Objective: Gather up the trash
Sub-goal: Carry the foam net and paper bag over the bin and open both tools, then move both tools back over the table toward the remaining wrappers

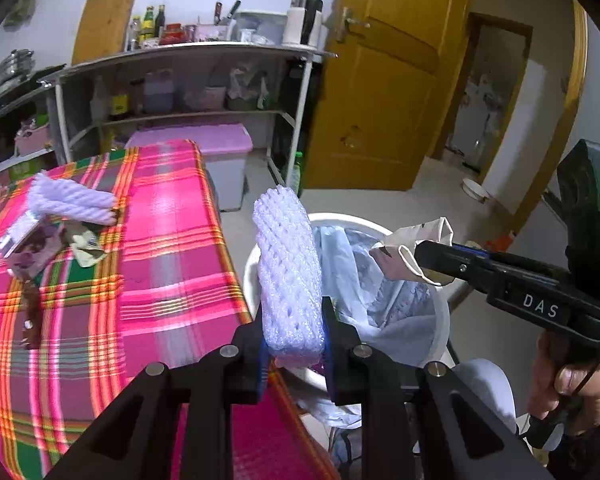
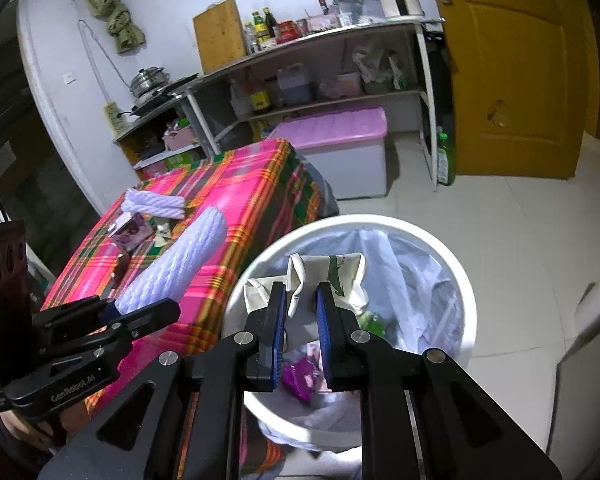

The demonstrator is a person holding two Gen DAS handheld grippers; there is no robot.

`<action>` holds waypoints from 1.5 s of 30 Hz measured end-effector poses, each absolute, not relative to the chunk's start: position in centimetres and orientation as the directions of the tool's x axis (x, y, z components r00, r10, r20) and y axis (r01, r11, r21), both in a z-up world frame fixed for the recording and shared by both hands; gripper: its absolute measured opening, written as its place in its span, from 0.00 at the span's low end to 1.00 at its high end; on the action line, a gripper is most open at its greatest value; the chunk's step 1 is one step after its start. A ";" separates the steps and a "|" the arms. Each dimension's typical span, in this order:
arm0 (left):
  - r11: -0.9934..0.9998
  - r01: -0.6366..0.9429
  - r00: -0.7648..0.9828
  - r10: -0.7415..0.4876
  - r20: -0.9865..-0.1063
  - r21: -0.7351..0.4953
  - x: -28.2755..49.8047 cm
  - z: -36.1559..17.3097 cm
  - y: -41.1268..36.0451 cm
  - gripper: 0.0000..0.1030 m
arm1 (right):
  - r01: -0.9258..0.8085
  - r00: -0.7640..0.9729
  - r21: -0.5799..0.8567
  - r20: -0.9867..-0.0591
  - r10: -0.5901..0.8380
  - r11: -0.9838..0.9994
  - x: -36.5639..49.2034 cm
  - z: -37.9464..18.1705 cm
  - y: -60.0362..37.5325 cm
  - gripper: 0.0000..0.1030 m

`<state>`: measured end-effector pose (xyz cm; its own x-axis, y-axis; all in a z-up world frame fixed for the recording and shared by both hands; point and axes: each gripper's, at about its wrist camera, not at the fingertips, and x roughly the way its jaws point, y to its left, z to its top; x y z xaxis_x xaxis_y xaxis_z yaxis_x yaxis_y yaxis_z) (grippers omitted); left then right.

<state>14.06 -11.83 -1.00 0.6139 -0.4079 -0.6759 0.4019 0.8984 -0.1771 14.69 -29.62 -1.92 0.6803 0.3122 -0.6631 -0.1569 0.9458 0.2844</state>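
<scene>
Pale floor tiles (image 2: 520, 240) lay bare around the white trash bin (image 2: 470, 292), which stood just beside the right edge of the table (image 1: 148, 272) with its pink, green and orange checked cloth. Much of the cloth near that edge was bare too.

The left claw (image 1: 294, 344) squeezed the bottom end of a white foam net sleeve (image 1: 288, 272). The sleeve stood up tall between the blue pads, right at the table edge next to the bin rim. Its jaws were about as far apart as the sleeve was thick.

The right claw (image 2: 302, 336) hung over the bin mouth. Its jaws stood a little way apart and pinched a crumpled cream paper bag (image 2: 328, 280) with a green mark on it. Below it, a thin clear liner (image 2: 420, 280) filled the bin, and something purple (image 2: 300, 378) lay at the bottom.

Farther left on the table sat more trash: another foam net sleeve (image 1: 72, 200), a small purple packet (image 1: 32, 248) and a crumpled scrap (image 1: 86, 250), all close together.

White letters on the right claw's side read "DAS". The left claw's side read "GenRobot.AI".

Behind the table stood a pink-lidded box (image 2: 340, 128), metal shelves (image 2: 324, 64) with bottles, and a yellow door (image 2: 512, 72).
</scene>
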 end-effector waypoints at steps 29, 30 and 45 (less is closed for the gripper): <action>0.881 0.399 0.542 -0.451 -0.709 -0.255 16.8 -3.4 -13.2 0.42 | -0.137 0.638 0.260 -0.715 0.286 0.956 15.4 -3.9 -30.8 0.29; 0.883 0.396 0.549 -0.448 -0.705 -0.253 16.7 -3.2 -13.0 0.42 | -0.141 0.641 0.258 -0.712 0.287 0.956 15.4 -3.7 -30.7 0.29; 0.910 0.329 0.632 -0.411 -0.657 -0.252 13.8 -0.7 -8.7 0.42 | -0.245 0.665 0.207 -0.675 0.319 0.947 13.4 -0.8 -26.6 0.29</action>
